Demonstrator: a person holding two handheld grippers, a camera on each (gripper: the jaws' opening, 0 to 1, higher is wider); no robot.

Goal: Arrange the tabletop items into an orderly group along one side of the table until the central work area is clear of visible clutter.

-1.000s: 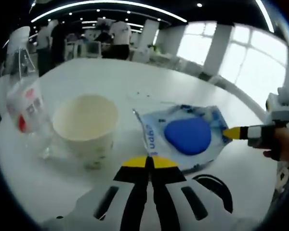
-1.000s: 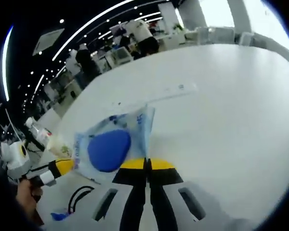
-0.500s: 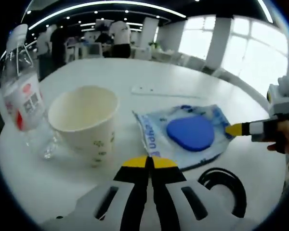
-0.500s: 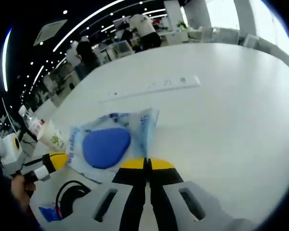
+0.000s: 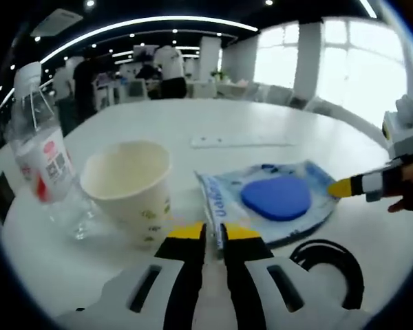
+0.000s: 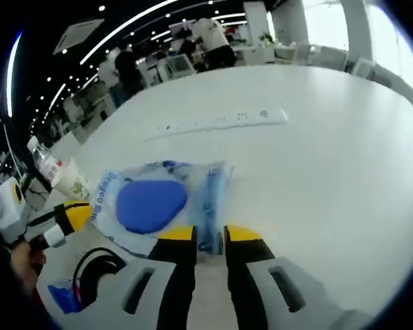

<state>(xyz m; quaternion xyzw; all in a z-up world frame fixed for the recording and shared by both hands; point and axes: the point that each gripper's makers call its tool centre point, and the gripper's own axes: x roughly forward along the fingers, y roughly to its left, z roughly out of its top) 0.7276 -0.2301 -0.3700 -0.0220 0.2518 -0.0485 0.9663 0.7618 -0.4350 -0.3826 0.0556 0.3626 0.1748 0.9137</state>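
The blue pouch [image 5: 279,201] lies flat on the white table [image 5: 234,124], beside the paper cup [image 5: 129,184]. It looks light, limp, slippery. Left gripper [image 5: 214,230] and right gripper [image 6: 210,234] are slightly parted at opposite edges; a flat rim is best pinched.

Items grouped on the white desk [image 5: 275,137]

A pale paper cup [image 5: 129,184] is stood upright beside a clear water bottle [image 5: 43,165]; a blue-centred plastic packet [image 5: 275,203] is laid flat, a black cable coil [image 5: 328,261] just beside it.
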